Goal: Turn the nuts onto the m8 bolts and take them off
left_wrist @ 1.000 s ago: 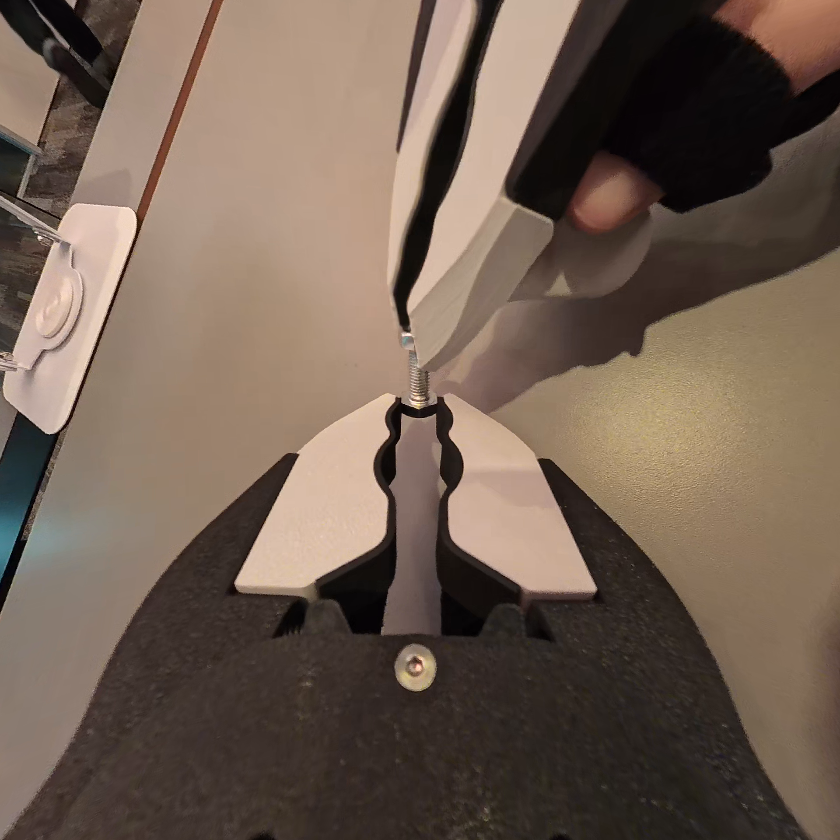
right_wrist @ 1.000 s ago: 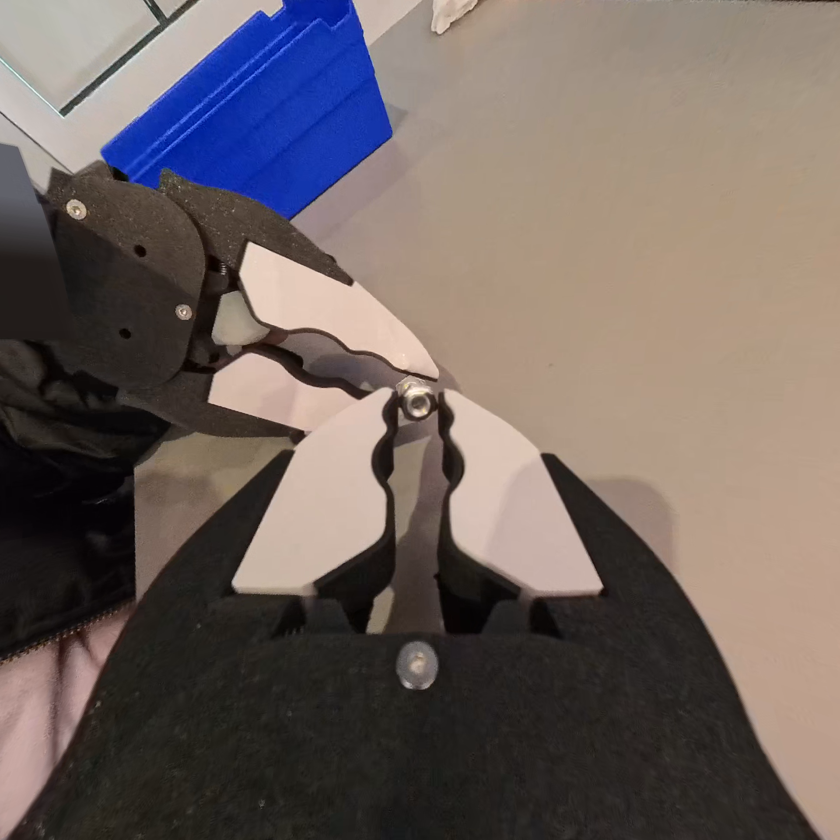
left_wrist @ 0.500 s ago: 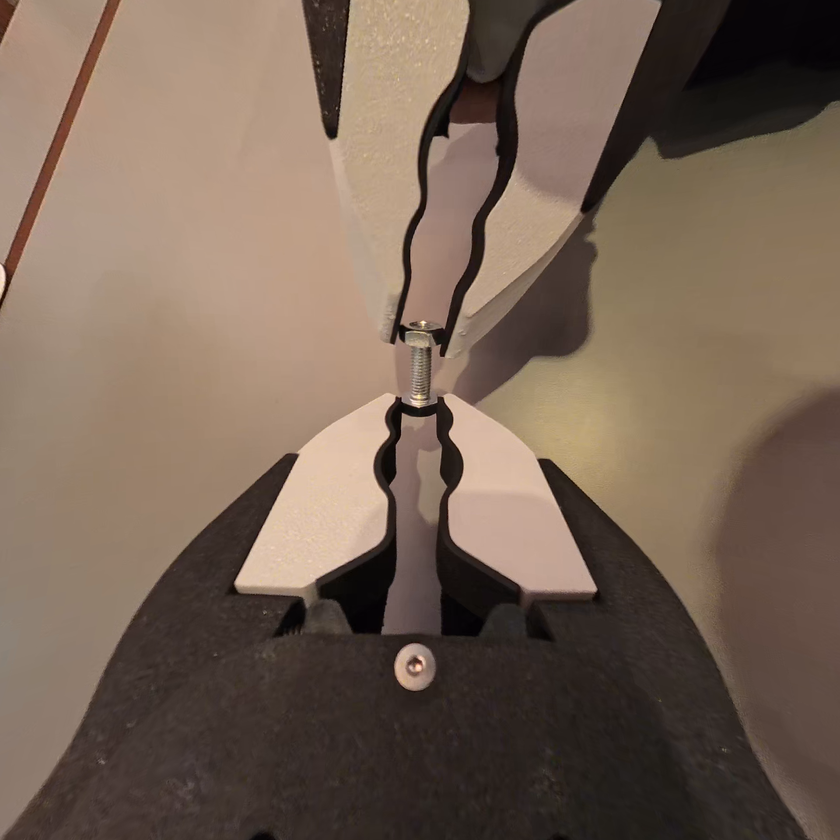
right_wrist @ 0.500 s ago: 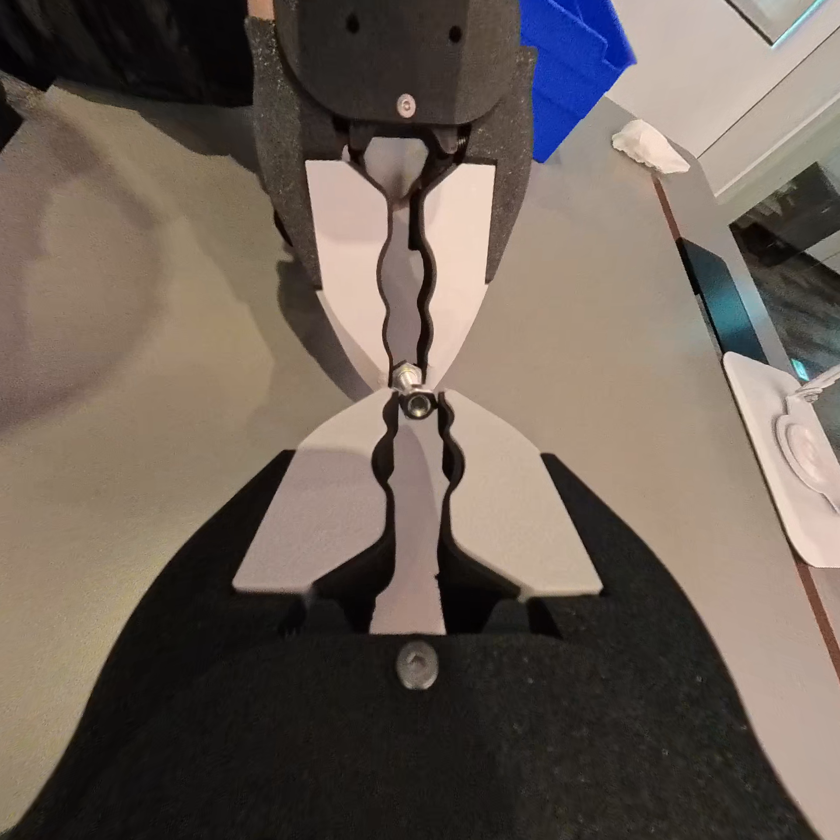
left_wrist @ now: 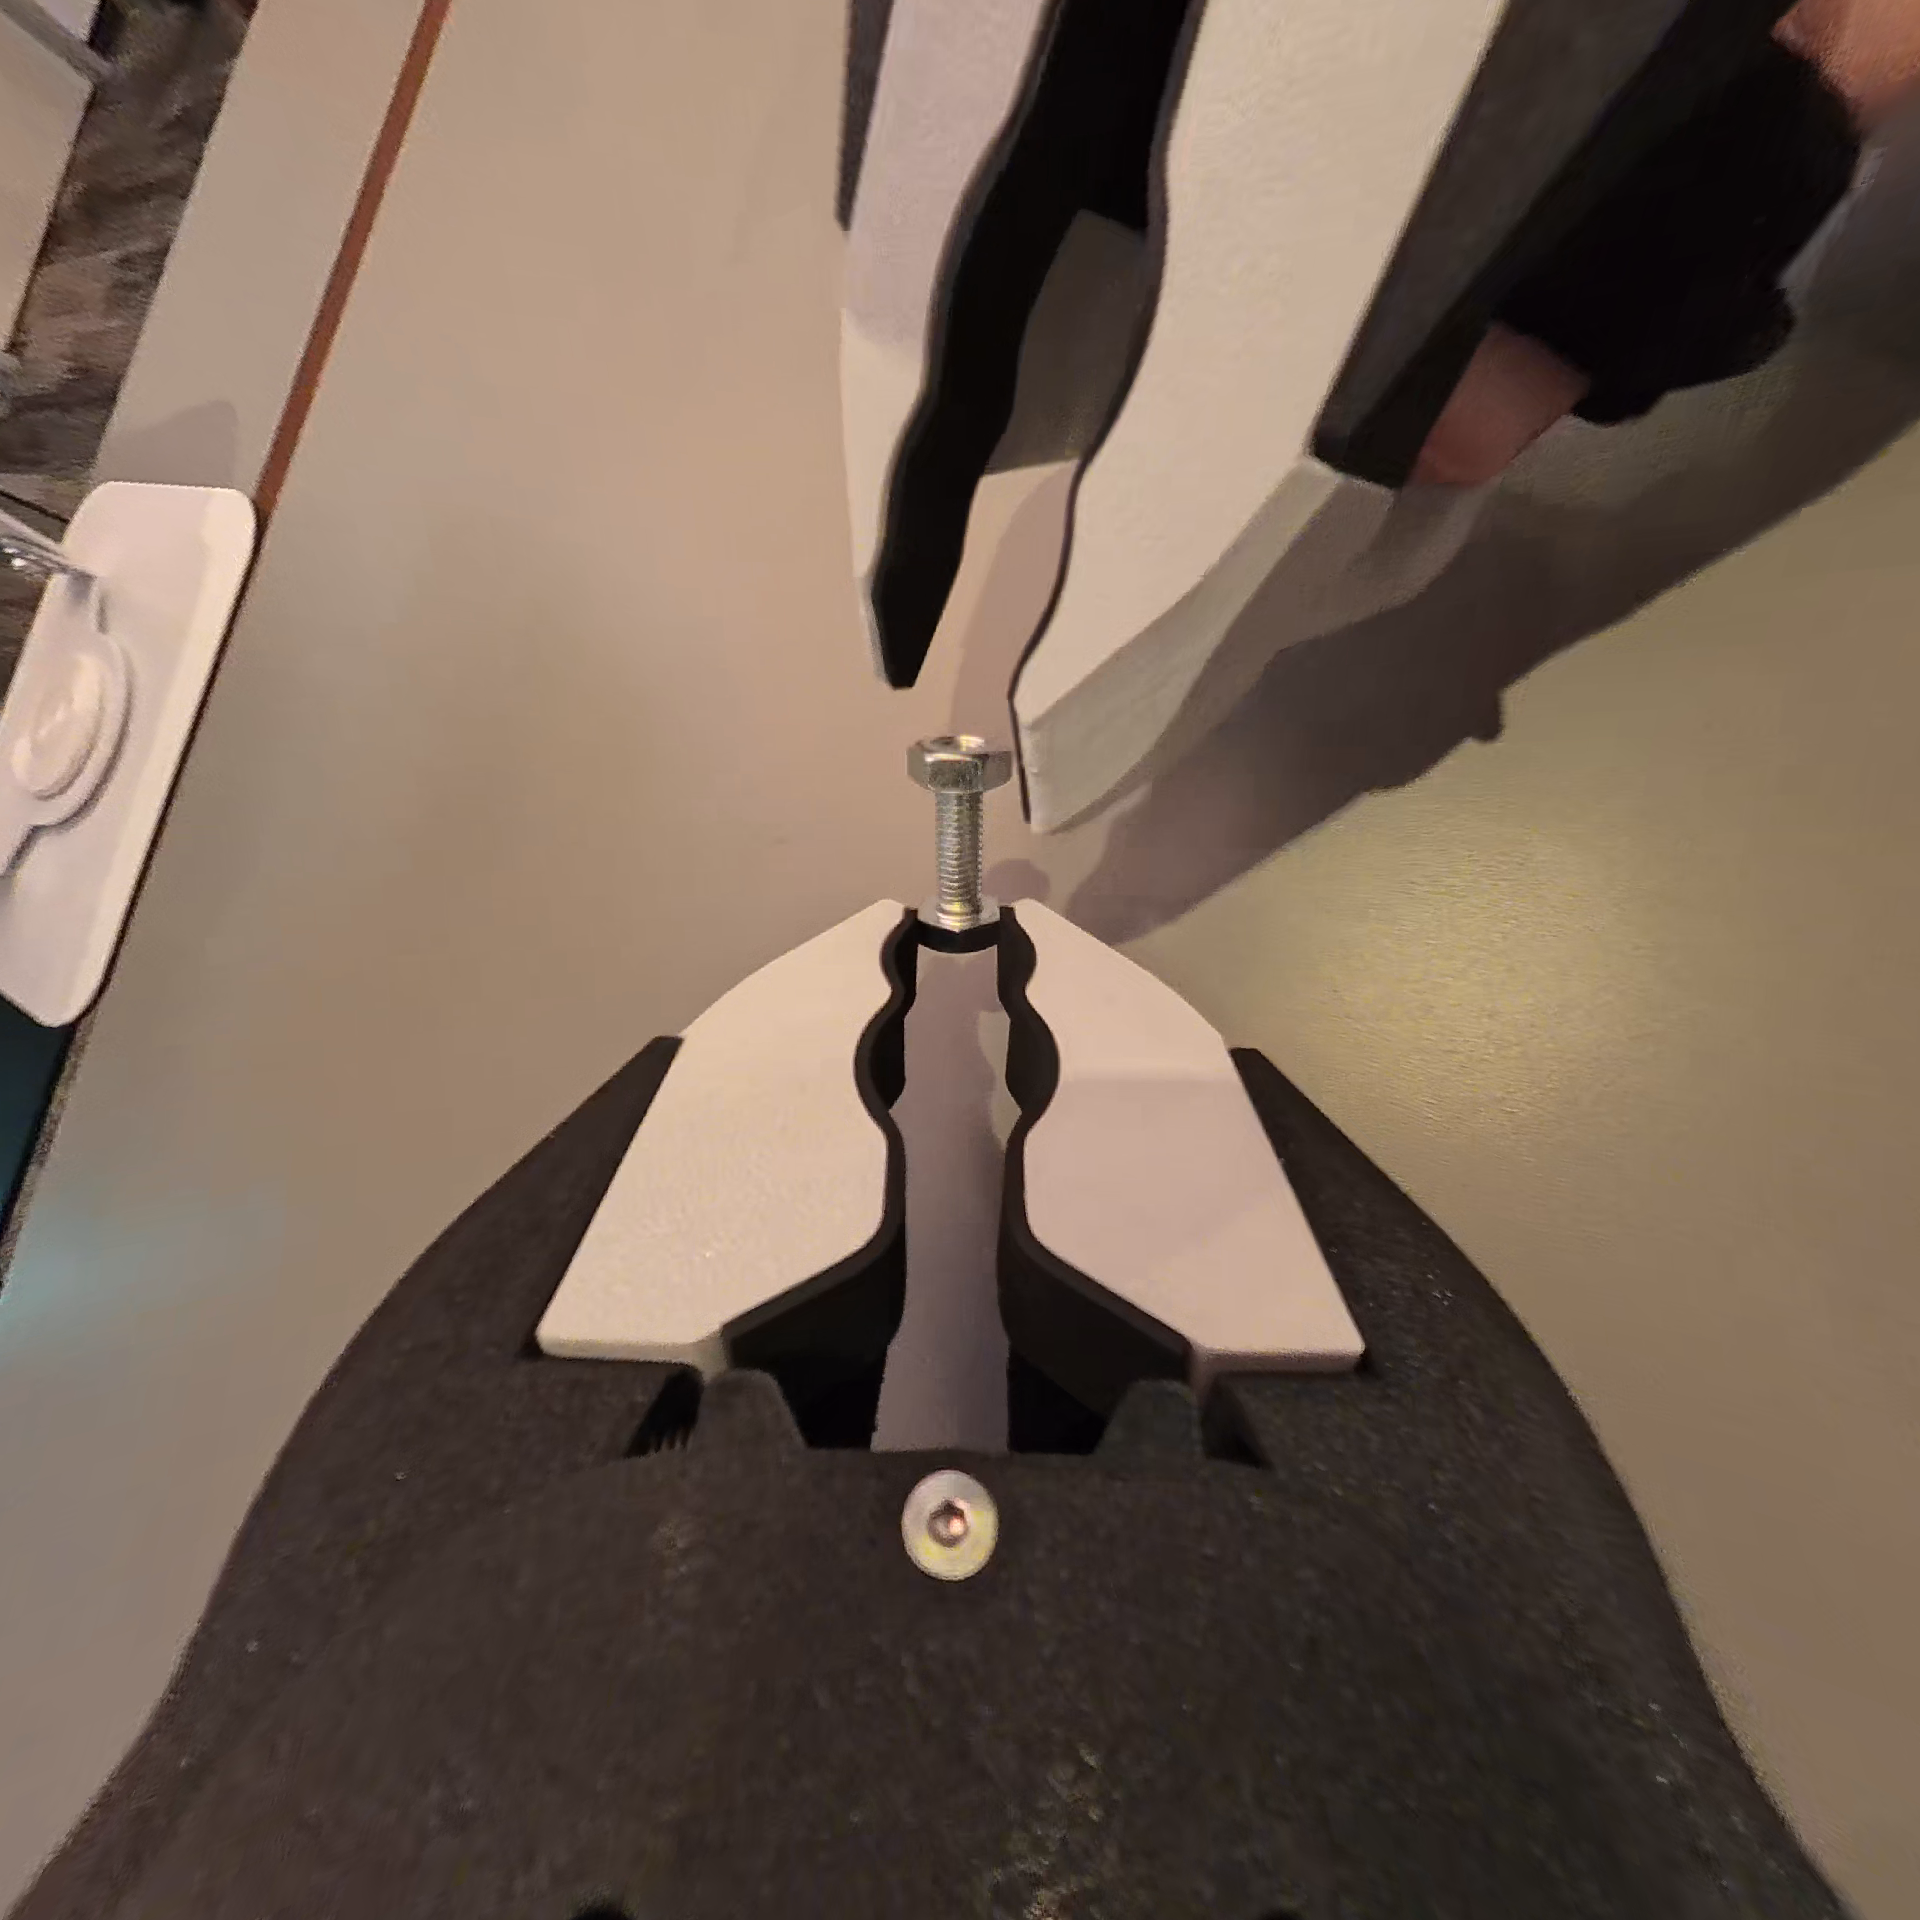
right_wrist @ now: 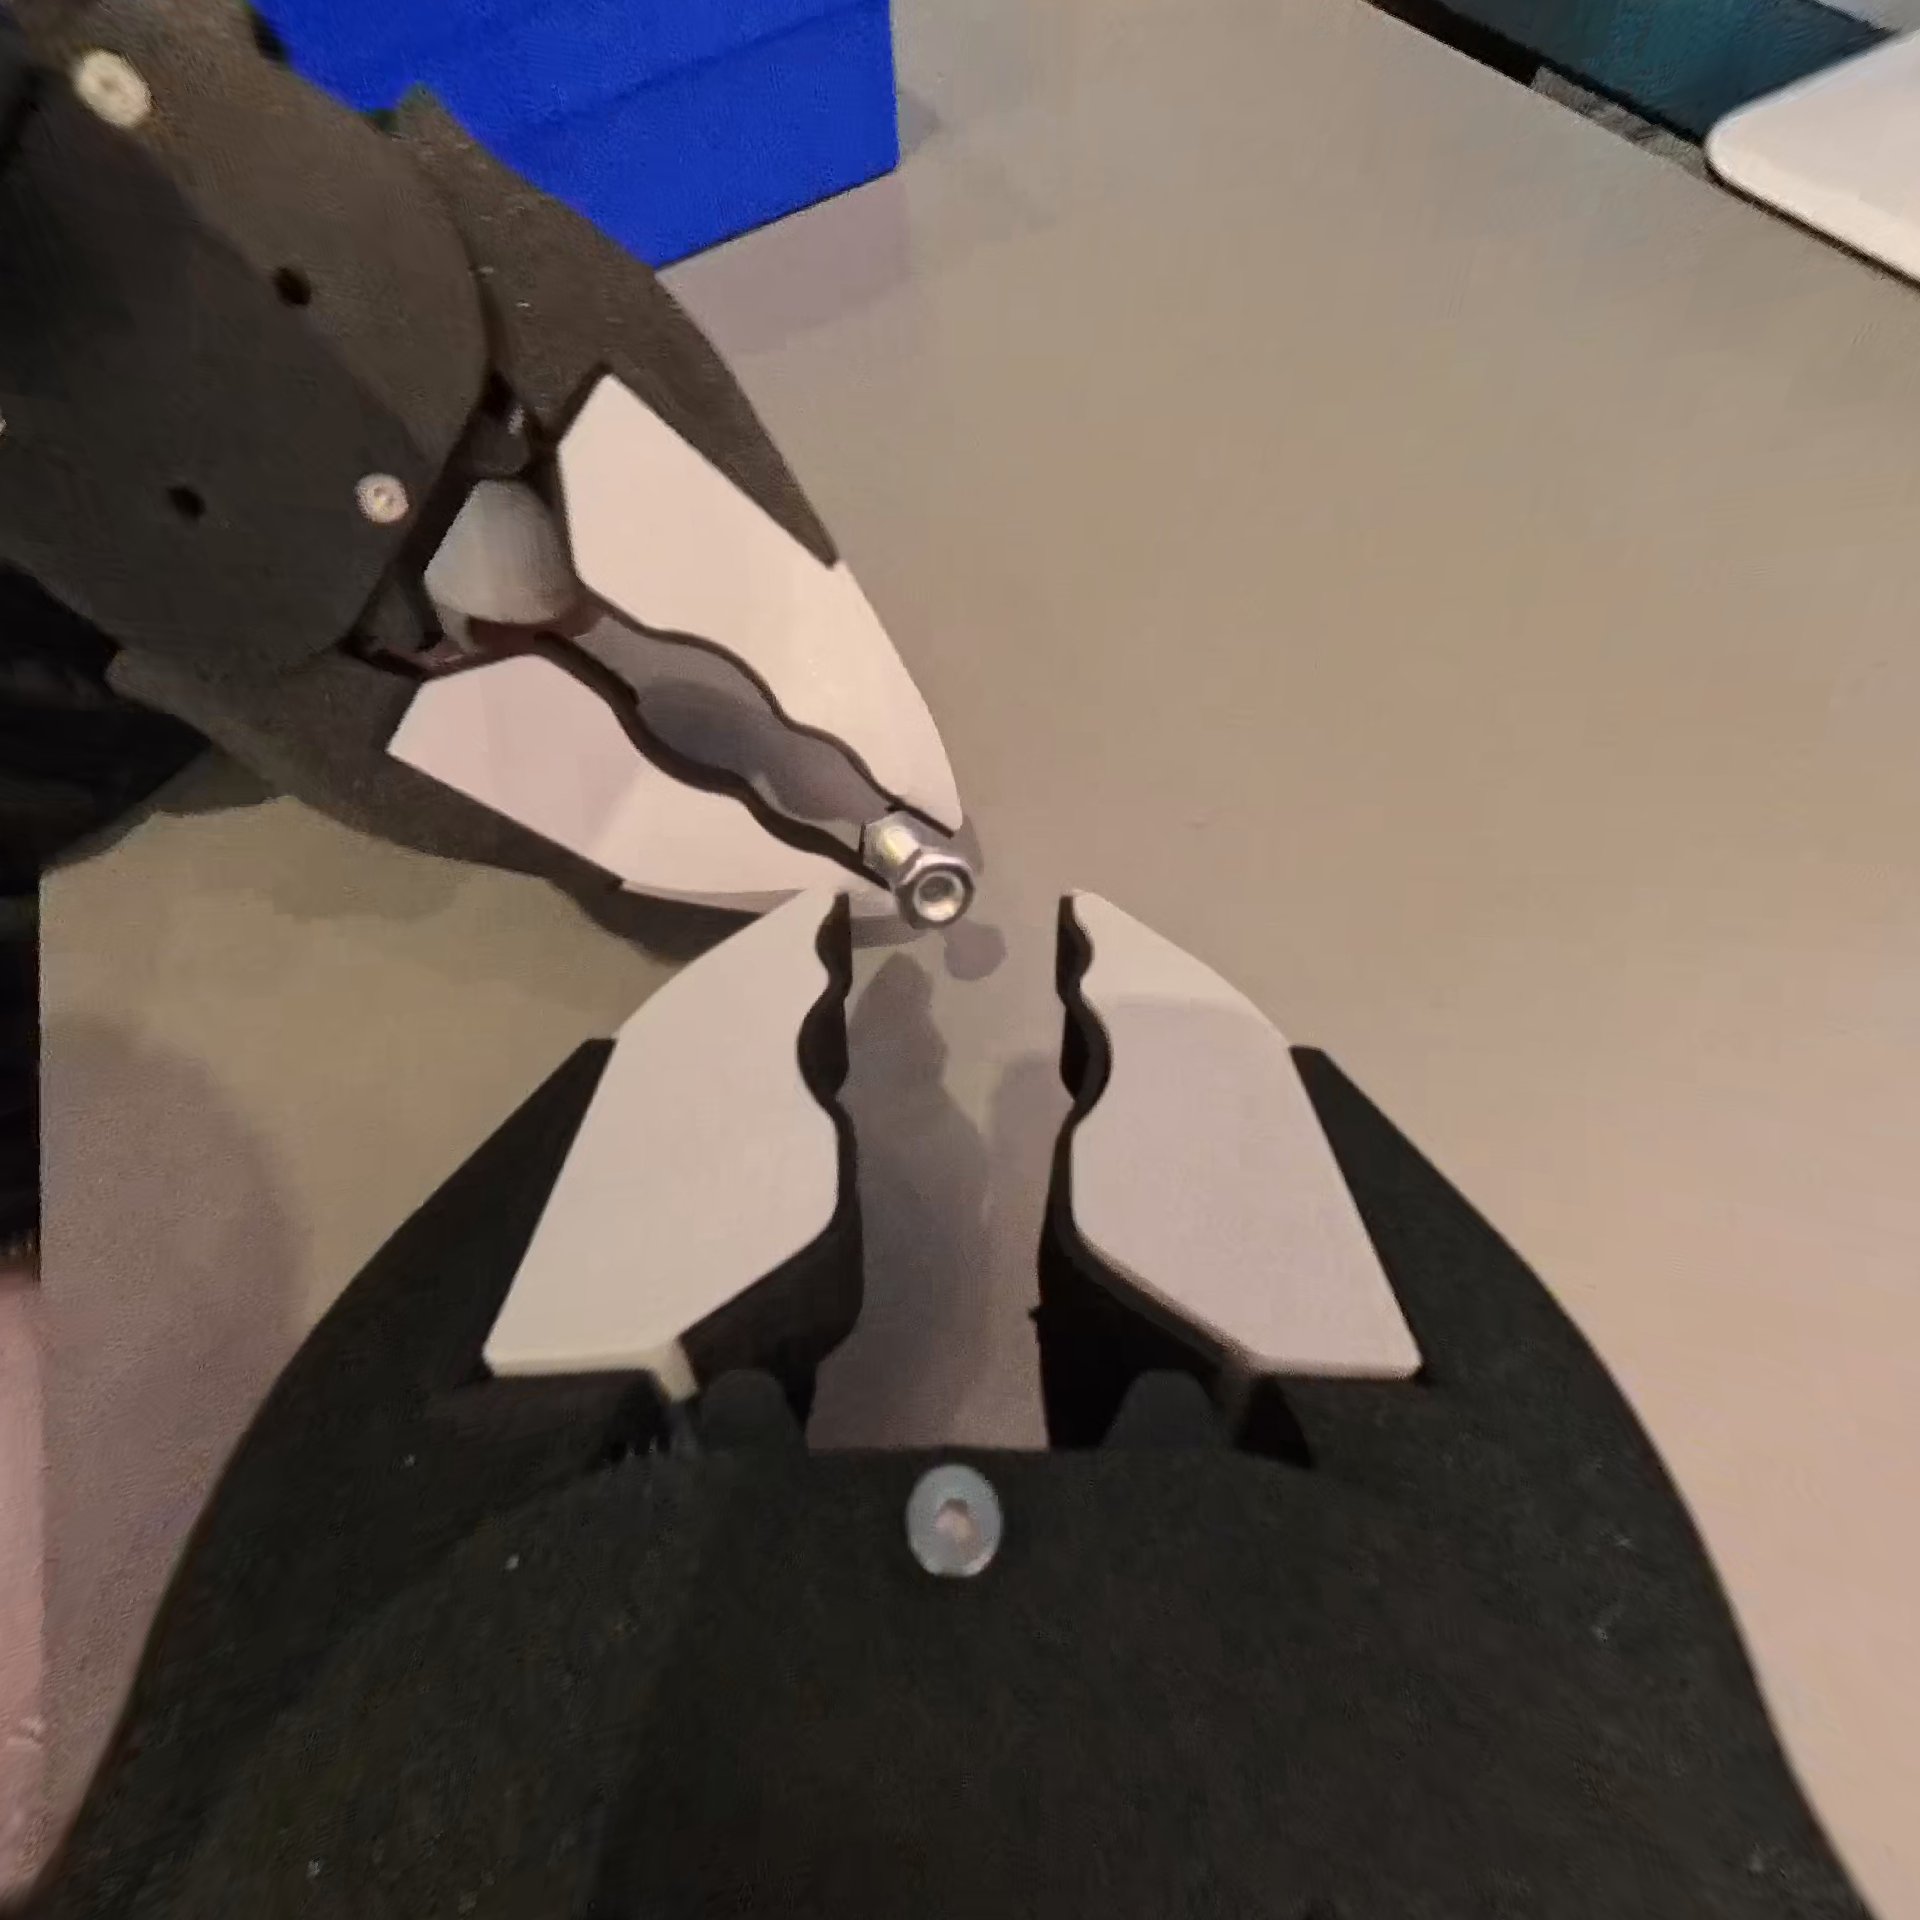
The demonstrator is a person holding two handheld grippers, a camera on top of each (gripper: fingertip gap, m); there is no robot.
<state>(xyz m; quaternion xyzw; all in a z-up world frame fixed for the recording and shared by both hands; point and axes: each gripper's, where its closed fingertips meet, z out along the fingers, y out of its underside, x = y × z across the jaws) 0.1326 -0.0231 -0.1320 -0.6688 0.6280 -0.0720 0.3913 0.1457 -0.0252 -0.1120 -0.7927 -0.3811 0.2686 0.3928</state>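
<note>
A: Between the left gripper's [left_wrist: 958, 920] white fingertips, a silver hex piece [left_wrist: 958, 916] is clamped, both pads pressed on its flats. Head or nut, can't tell. Threaded bolt [left_wrist: 958, 847] sticks straight out from it, away from the camera.

B: And the far end?

A: Another silver hex piece [left_wrist: 958, 767] sits at the tip of the thread, shiny top face, hollow-looking centre in the right wrist view [right_wrist: 938, 894]. Zinc-bright, clean threads showing between the two hex pieces.

B: Right gripper?

A: Right gripper [right_wrist: 954, 914] has jaws apart, nothing pinched. Its fingertips flank the far hex piece with clear gaps on both sides in its own view. From the left wrist view it comes in from above [left_wrist: 961, 748], one white finger [left_wrist: 1101, 748] just beside the hex, not pressing it, the other finger's dark tip [left_wrist: 899, 634] higher and apart.

B: Where's all this?

A: Held in the air over a plain grey table [left_wrist: 520, 727]. Bolt's shadow falls on the surface below.

B: Surroundings?

A: Blue bin [right_wrist: 665, 114] at the far table edge behind the left gripper. White flat pad [left_wrist: 94, 727] hanging off the table's left side. A gloved hand [left_wrist: 1621, 281], black fabric with bare fingertip, on the right gripper's body.

B: Anything blocking?

A: Right gripper's fingers crowd the bolt's free end; the left gripper's own tips hide the lower side of the clamped hex.
</note>
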